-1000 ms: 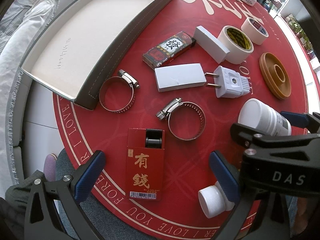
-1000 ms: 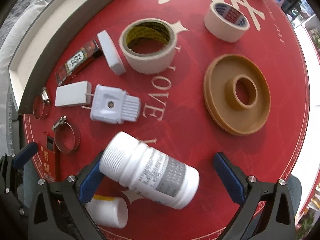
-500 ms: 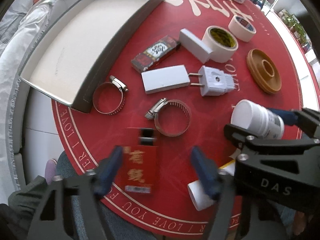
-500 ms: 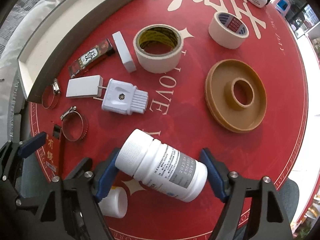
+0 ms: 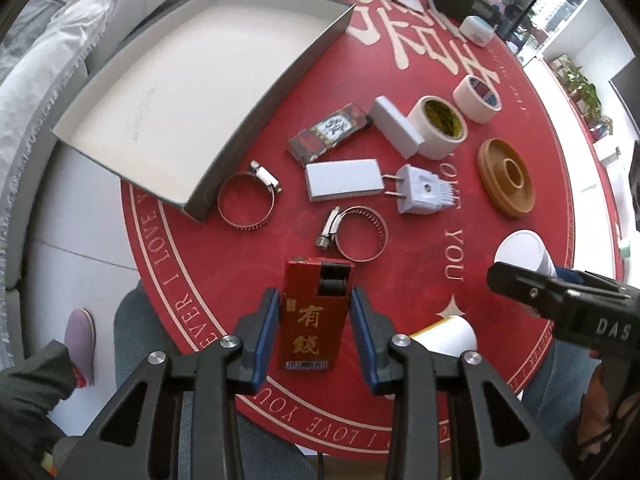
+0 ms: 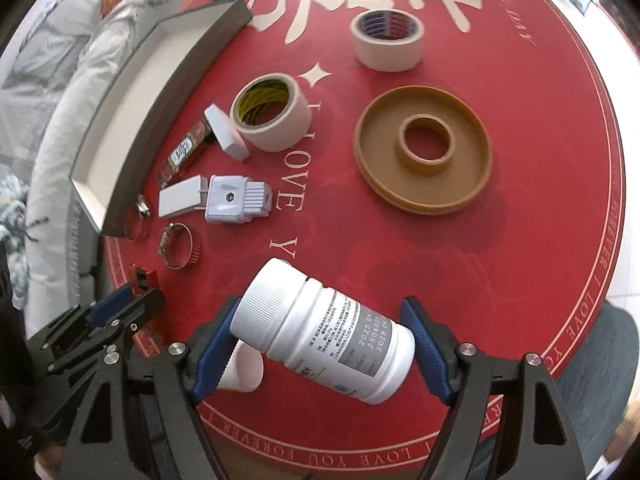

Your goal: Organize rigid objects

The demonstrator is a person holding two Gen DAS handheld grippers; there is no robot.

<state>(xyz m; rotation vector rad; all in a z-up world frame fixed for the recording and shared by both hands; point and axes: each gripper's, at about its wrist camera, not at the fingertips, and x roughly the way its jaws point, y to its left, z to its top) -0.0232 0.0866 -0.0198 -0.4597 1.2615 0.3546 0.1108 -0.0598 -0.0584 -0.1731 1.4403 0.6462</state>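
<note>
A red box with gold characters [image 5: 314,320] stands between the blue pads of my left gripper [image 5: 314,332]. The jaws are closing, both pads lie against its sides, and it looks raised off the red table mat [image 5: 420,264]. My right gripper [image 6: 320,344] is shut lengthwise on a white pill bottle [image 6: 324,332], which hangs tilted above the mat. In the left wrist view that bottle [image 5: 520,252] shows behind the right gripper [image 5: 560,304]. A grey tray with a white floor [image 5: 276,96] lies at the far left.
On the mat lie two hose clamps [image 5: 246,204] [image 5: 362,234], a white plug [image 5: 420,194], a flat white box [image 5: 342,180], a patterned box [image 5: 330,130], two tape rolls [image 5: 440,126] [image 5: 478,98], a tan disc [image 5: 506,176] and a small white bottle [image 5: 448,338].
Both jaws went from wide open to closed: the left around the red box, the right on the pill bottle. Both hands rose, and the right carried the bottle over the small white bottle.
</note>
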